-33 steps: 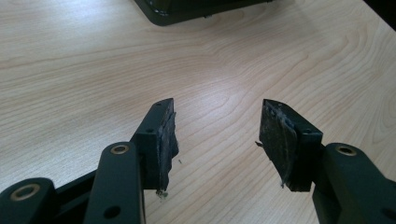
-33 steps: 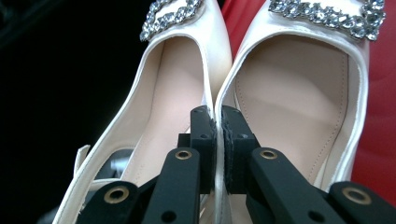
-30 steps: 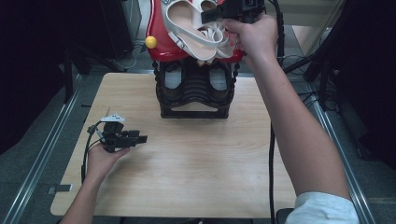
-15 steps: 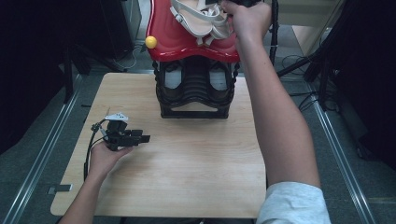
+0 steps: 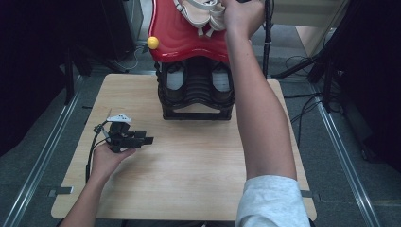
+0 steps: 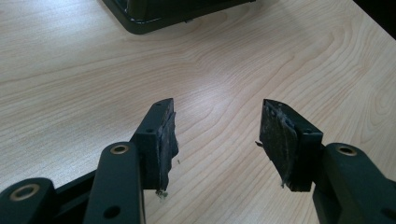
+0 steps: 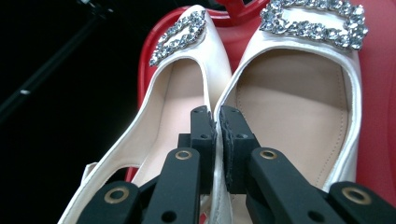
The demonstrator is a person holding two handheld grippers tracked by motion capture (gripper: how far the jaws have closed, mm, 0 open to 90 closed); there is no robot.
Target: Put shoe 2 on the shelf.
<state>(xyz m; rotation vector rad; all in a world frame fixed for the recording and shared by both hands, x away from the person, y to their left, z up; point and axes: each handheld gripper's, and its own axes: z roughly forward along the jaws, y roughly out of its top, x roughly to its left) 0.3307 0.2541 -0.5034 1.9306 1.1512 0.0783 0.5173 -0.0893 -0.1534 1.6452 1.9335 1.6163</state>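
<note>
Right gripper [image 7: 217, 116]: jaws pressed nearly together, pinching inner edges of two white shoes [image 7: 261, 93] side by side; thin strip of both shoe rims caught betw. pads. Left shoe of pair [image 7: 173, 98] w/ rhinestone buckle [image 7: 180, 37] at toe, right shoe w/ bigger-looking buckle [image 7: 317, 21]; beige insoles showing in both. Shoes resting on red seat [image 7: 378, 116], toes pointing away from gripper cam. In high view, shoes [image 5: 201, 9] at top edge of frame on red seat [image 5: 184, 38], above black stand [image 5: 196, 92]; right hand [image 5: 243, 16] just beside shoes, forearm stretched far over table [image 5: 198, 175], white sleeve [image 5: 272, 201] near bottom edge. Yellow ball [image 5: 152, 42] on left rim of red seat, upper left of black stand.

Left gripper [image 6: 217, 135]: jaws spread wide, nothing betw. them, pads worn & frayed, bare wood grain below. Corner of black stand [image 6: 159, 14] ahead at top of that view. In high view, left gripper [image 5: 127, 137] low over table, well to lower left of black stand, held by left hand [image 5: 108, 158]; grey plate on top, cable looping down left side. Black stand at far-middle of table, touching table surface, red seat on top of it.
</note>
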